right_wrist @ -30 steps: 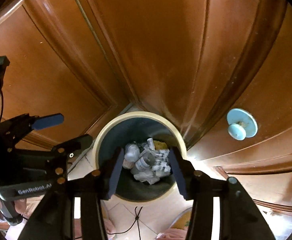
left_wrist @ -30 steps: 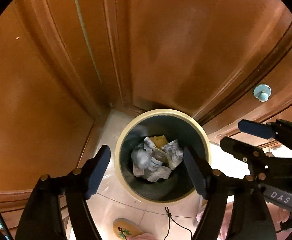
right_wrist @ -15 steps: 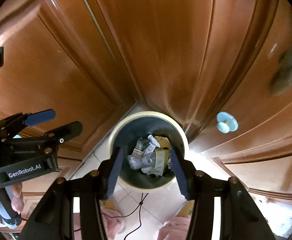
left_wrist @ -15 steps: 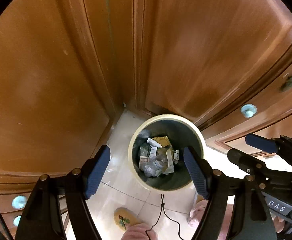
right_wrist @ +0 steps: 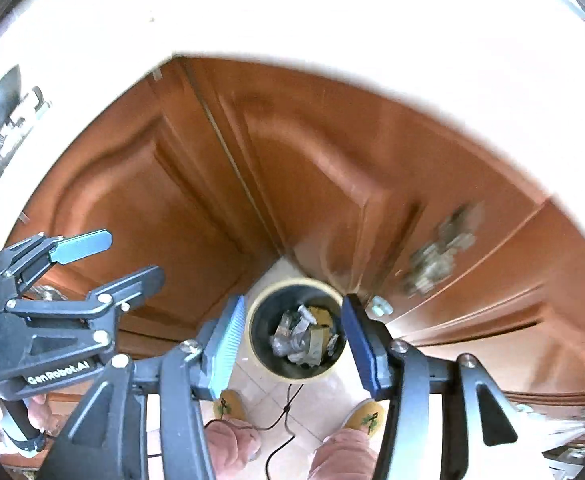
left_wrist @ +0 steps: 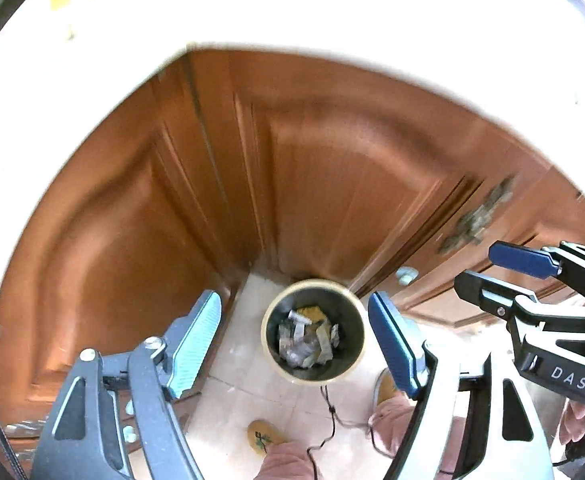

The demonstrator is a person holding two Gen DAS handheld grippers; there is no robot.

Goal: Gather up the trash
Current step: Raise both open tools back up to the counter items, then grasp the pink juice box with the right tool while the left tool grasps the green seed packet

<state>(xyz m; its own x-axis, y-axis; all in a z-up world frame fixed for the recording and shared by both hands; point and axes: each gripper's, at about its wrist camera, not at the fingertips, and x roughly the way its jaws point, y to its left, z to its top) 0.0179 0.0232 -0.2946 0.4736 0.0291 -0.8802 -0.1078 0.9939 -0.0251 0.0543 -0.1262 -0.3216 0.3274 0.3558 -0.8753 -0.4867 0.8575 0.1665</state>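
2 slippers [right_wrist: 366, 416], right view only

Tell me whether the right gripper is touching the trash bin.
Apart. In the left wrist view the right gripper hangs high beside the cabinet doors, with nothing between its fingers, while the trash bin stands far below on the floor tiles.

My two cameras sit side by side high up, both looking steeply down past their own fingers at the same trash bin [left_wrist: 314, 330] [right_wrist: 297, 330] far below in the corner of the brown cupboards [left_wrist: 324, 184] [right_wrist: 304, 184].
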